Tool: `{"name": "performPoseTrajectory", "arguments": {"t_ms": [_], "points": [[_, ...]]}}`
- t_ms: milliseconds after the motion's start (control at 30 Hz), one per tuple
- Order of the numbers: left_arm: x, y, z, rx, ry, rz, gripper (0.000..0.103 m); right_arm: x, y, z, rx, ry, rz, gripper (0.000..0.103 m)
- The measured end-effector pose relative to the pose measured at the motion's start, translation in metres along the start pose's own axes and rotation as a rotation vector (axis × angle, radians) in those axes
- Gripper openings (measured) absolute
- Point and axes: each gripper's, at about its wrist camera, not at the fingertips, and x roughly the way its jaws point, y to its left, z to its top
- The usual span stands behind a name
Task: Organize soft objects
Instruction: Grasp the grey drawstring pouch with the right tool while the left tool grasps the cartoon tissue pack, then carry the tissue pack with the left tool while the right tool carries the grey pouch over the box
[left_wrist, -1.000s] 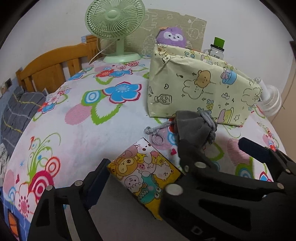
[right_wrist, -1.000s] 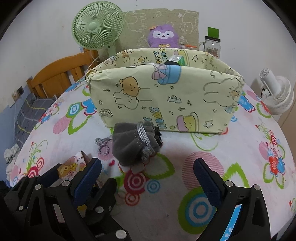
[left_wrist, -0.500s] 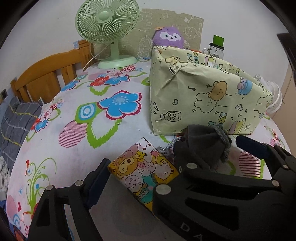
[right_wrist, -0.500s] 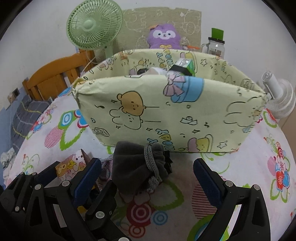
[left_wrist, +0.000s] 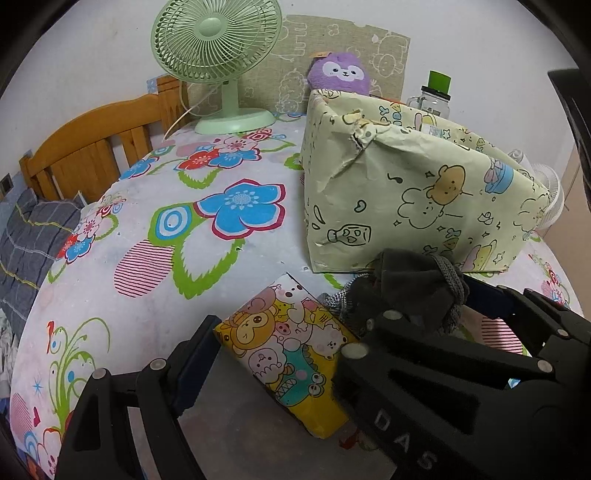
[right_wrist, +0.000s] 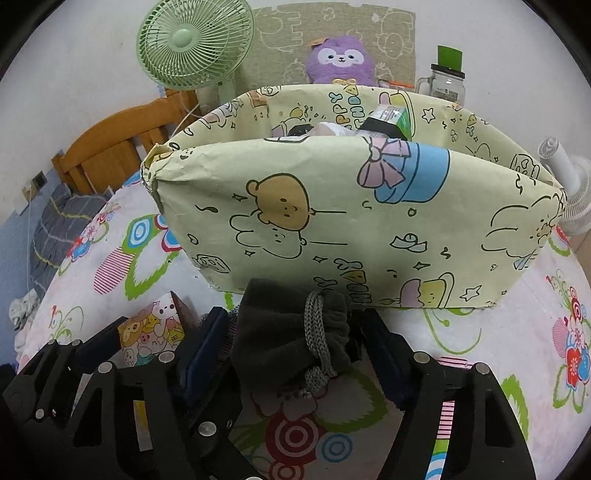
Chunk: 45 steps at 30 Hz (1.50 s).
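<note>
A grey drawstring pouch (right_wrist: 291, 339) lies on the flowered tablecloth just in front of the pale green cartoon-print box (right_wrist: 351, 221). My right gripper (right_wrist: 295, 350) has closed in around the pouch, a finger on each side and touching it. My left gripper (left_wrist: 280, 347) is shut on a yellow cartoon-print packet (left_wrist: 288, 354) and holds it to the left of the pouch (left_wrist: 410, 288); the packet also shows in the right wrist view (right_wrist: 151, 332). The box (left_wrist: 406, 199) holds several items.
A green desk fan (left_wrist: 218, 59) stands at the back left of the table. A purple plush (right_wrist: 341, 61) and a glass jar with a green lid (right_wrist: 447, 79) stand behind the box. A white fan (right_wrist: 569, 192) is at the right. A wooden bed frame (left_wrist: 92, 147) is on the left.
Both grippers have moved forward toward the box. My right gripper's fingers have closed from wide open onto the grey pouch. The left gripper keeps hold of the packet.
</note>
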Motion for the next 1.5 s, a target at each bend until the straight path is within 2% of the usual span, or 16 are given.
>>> {"name": "performPoseTrajectory", "arguments": {"t_ms": [200, 700, 1500], "points": [[-0.003, -0.003, -0.005, 0.010, -0.007, 0.005, 0.086, -0.004, -0.001, -0.004, -0.014, -0.009, -0.005, 0.064], [-0.022, -0.018, -0.016, 0.033, -0.010, -0.005, 0.086, -0.029, -0.012, -0.021, 0.007, -0.019, -0.014, 0.061], [-0.087, -0.070, -0.021, 0.092, -0.128, -0.036, 0.086, -0.111, -0.047, -0.034, 0.067, -0.148, -0.047, 0.061]]}}
